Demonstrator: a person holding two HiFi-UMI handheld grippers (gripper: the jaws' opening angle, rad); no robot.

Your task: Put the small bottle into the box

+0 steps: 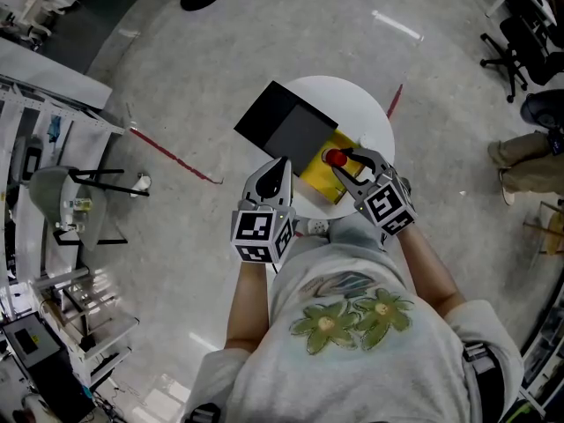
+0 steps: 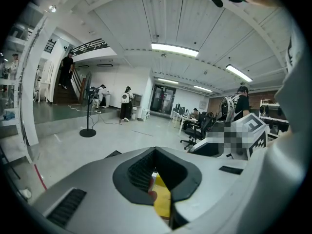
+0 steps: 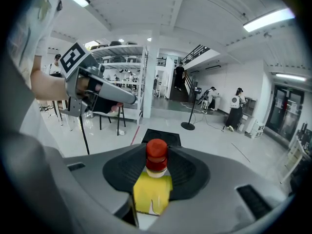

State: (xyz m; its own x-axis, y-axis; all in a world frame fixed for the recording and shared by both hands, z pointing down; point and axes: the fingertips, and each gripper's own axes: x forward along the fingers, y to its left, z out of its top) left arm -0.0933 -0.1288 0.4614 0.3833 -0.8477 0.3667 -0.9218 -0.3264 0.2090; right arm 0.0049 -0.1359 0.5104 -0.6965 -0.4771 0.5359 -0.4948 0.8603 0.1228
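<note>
**Small red-capped bottle (image 3: 157, 154) clamped in the right gripper (image 1: 342, 163), beside the open black box (image 1: 280, 123).**

The flat black box, grey inside, lies open on the round white desk (image 1: 352, 100). The right gripper's jaws are closed on the bottle, its red cap standing up between the pads. The bottle is just outside the box's near right edge, over a flat yellow sheet (image 1: 328, 183) that lies against that side of the box; it is not yet in the box. Whether it touches the sheet cannot be told. The left gripper (image 1: 278, 167) is at the box's near edge with its jaws together on nothing.
</note>
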